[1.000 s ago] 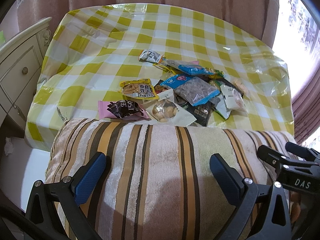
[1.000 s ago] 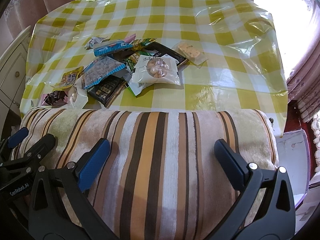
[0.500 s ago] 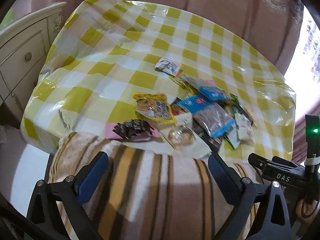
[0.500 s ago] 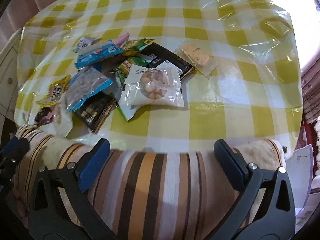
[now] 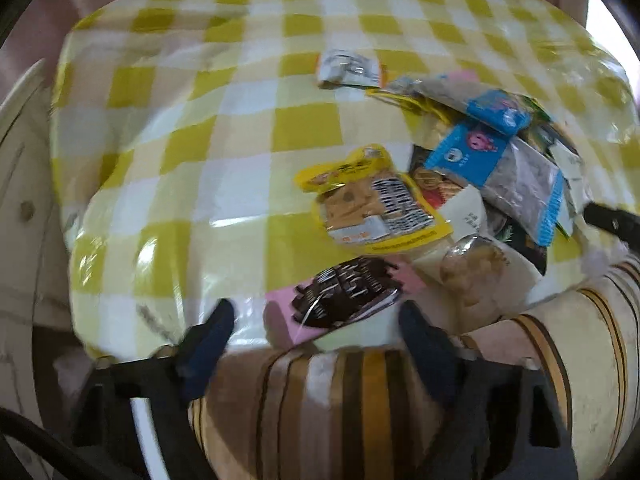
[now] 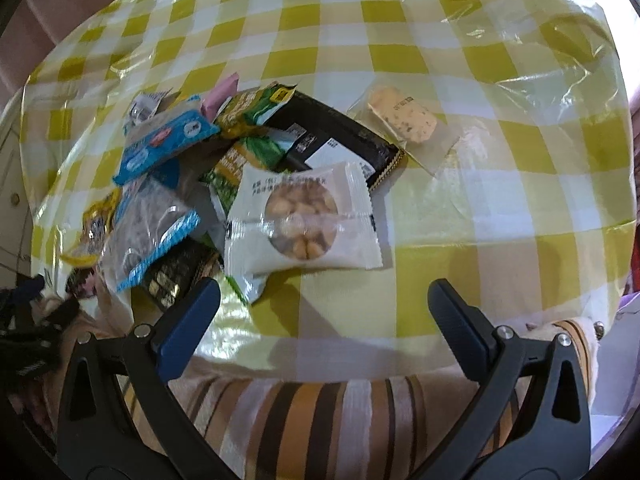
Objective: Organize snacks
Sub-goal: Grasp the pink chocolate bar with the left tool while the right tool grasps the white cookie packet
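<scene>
Here the snack packets (image 6: 256,184) lie heaped on the checked worktop (image 6: 400,40), a single biscuit packet (image 6: 404,120) just apart from them. The left gripper (image 5: 316,324) hangs over the pink-and-brown packet (image 5: 344,296) at the near edge; its jaws have just been closing, though, blurred as the view is, they seem not to press on it. The right gripper (image 6: 324,300) stands wide, empty, near the white nut packet (image 6: 304,224).

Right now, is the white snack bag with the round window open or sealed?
Sealed, it seems: the white bag lies flat, both crimped ends look intact, and the snacks stay inside.
</scene>
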### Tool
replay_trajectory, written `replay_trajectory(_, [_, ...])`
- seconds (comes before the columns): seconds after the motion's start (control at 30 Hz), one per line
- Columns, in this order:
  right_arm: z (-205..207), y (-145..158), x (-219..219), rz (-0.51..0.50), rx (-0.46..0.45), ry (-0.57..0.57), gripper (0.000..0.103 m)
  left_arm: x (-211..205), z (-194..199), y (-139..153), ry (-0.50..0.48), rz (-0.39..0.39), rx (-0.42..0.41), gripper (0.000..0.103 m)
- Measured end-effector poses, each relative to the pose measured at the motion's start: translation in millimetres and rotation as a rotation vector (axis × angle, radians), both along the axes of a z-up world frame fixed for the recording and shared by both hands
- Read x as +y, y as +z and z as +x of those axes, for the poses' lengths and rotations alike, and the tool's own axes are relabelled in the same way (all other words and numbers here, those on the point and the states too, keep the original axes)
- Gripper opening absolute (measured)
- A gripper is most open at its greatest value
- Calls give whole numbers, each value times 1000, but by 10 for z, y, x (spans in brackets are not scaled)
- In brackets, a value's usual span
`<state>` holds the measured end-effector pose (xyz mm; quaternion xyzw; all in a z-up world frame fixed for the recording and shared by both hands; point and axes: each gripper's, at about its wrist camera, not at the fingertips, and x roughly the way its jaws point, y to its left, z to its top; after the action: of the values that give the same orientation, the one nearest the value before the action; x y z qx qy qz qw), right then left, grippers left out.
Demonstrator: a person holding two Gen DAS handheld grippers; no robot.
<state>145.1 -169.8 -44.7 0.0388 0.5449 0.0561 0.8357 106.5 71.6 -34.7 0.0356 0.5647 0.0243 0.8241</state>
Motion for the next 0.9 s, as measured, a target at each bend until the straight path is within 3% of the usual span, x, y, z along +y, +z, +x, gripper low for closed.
replay_trajectory(0.1, [59, 9, -14, 22, -12, -28, 103, -88, 27, -31, -62, 11, -11, 63])
replay_trajectory(0.13, [79, 9, -10, 23, -15, -33, 103, -96, 39, -43, -68, 5, -12, 52])
replay_trajectory(0.23, [169, -8, 56, 11, -16, -27, 103, -143, 81, -84, -78, 34, -13, 35])
replay_trajectory(0.37, [283, -57, 168, -27, -12, 0, 102, -172, 82, -54, -97, 29, -32, 31])
replay_trajectory(0.47, [336, -160, 198, -13, 35, 21, 85, -170, 59, 9, -86, 11, -58, 28])
replay_trajectory(0.67, [303, -174, 138, 45, 21, 16, 76, -116, -113, 167, -29, -29, -111, 26])
replay_trajectory(0.73, [272, -164, 123, 60, 15, 14, 67, -105, -193, 221, -5, -45, -130, 25])
replay_trajectory(0.9, [222, -132, 56, 86, -4, -1, 66, -69, -334, 334, 35, -68, -175, 24])
